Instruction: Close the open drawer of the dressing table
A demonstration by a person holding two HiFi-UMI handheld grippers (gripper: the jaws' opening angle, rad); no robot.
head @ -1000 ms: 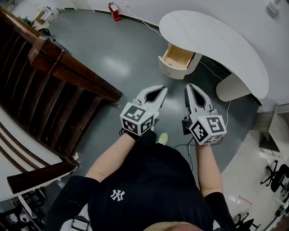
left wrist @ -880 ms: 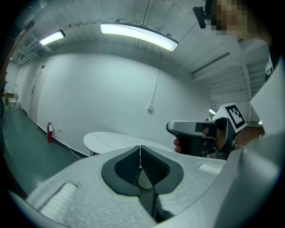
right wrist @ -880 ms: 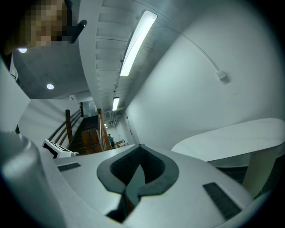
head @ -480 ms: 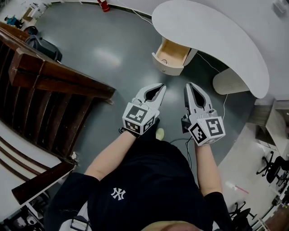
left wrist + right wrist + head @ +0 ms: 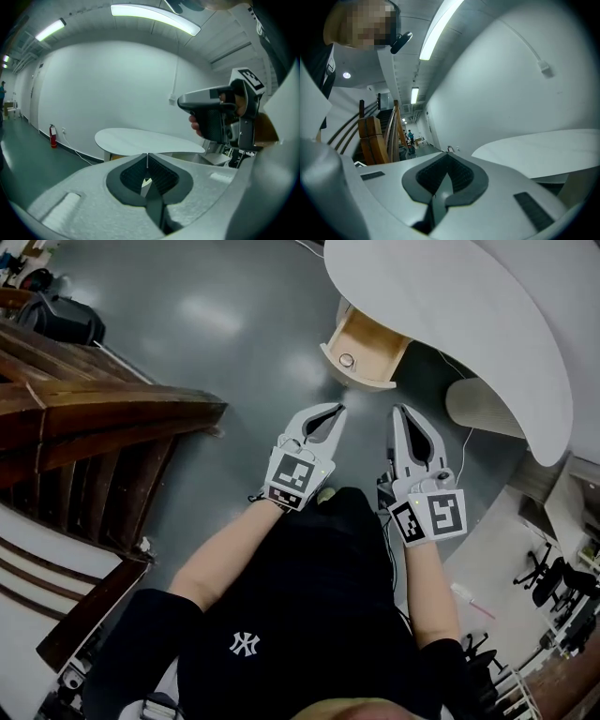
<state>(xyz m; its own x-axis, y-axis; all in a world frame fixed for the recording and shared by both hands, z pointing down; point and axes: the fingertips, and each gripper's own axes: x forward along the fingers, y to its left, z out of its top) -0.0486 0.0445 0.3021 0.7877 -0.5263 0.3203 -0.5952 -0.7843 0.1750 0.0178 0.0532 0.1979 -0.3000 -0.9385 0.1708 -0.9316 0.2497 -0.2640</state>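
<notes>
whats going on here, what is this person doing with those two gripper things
A person holds a two-jaw gripper in each hand and faces a white dressing table. Its wooden drawer is pulled out. The left gripper and the right gripper both have their jaws together with nothing between them. Both point toward the drawer but are short of it, so it has not been pushed shut yet.
</notes>
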